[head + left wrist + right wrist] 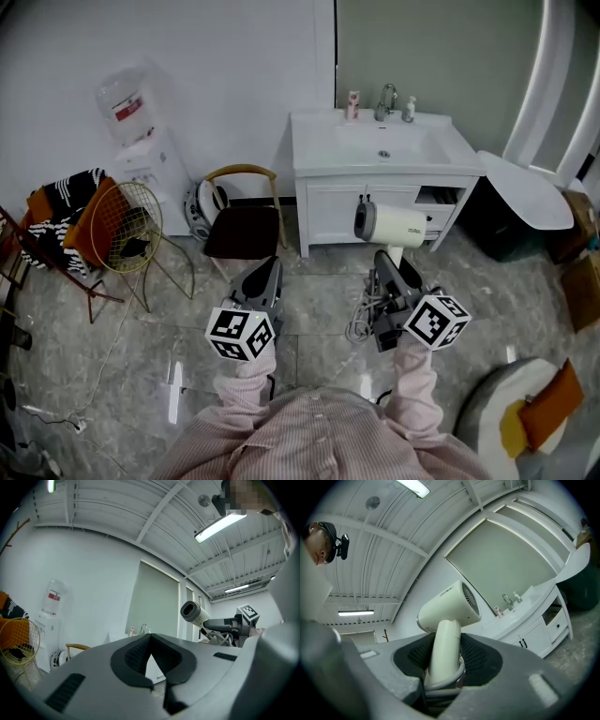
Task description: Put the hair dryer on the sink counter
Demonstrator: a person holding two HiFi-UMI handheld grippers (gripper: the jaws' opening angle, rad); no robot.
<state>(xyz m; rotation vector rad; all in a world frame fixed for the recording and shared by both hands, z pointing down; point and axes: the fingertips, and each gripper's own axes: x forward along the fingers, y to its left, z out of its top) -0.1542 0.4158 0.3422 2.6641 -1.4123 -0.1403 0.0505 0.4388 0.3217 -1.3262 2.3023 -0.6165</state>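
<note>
Right hand-held gripper (387, 265) clamped on dryer (389, 225) handle, barrel up, mid-air. Worktop (314, 155) at 12 o'clock, well apart. Left hand-held gripper (265, 277) clenched, empty.

Risks, as judged:
- top-heavy dryer pivots in pads
- cord (360, 323) bundle snags open drawer (441, 199)
- dryer lands in basin (384, 145)

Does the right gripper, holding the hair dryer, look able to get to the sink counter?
Probably yes: the right gripper grips the hair dryer, open floor leads to the sink counter, and the chair stands off to the left.
</note>
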